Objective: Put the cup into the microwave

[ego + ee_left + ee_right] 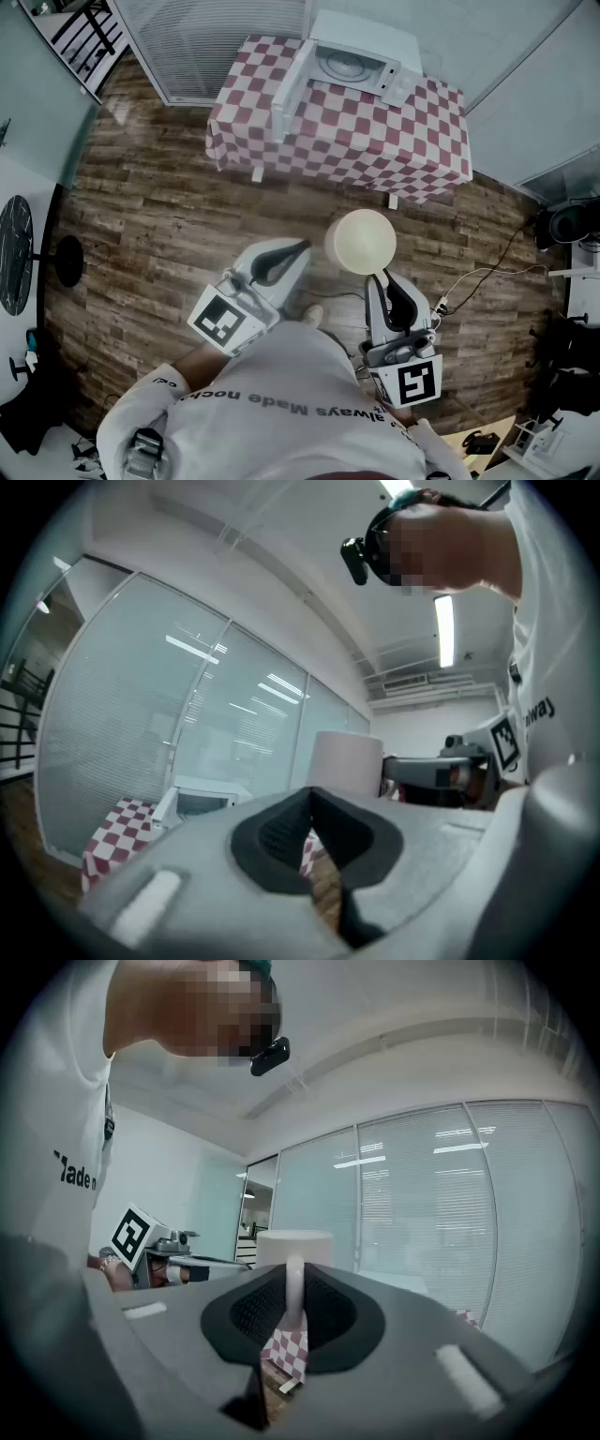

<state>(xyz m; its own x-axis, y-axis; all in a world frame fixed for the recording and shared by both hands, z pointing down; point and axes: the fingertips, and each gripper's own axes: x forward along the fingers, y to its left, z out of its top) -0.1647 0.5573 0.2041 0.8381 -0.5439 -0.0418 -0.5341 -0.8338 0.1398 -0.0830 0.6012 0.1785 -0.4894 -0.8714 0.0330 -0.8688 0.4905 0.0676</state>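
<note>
The right gripper (382, 278) has its jaws clamped on the handle of a cream cup (361, 241), held above the wooden floor (169, 216), well apart from the open microwave (359, 64) on the checkered table (375, 141). The left gripper (298, 247) has its jaws closed, empty.

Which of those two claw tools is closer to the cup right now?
Right. The right gripper grips the cup by its handle. The left gripper is off to the cup's left, jaws shut, not touching it.
</note>
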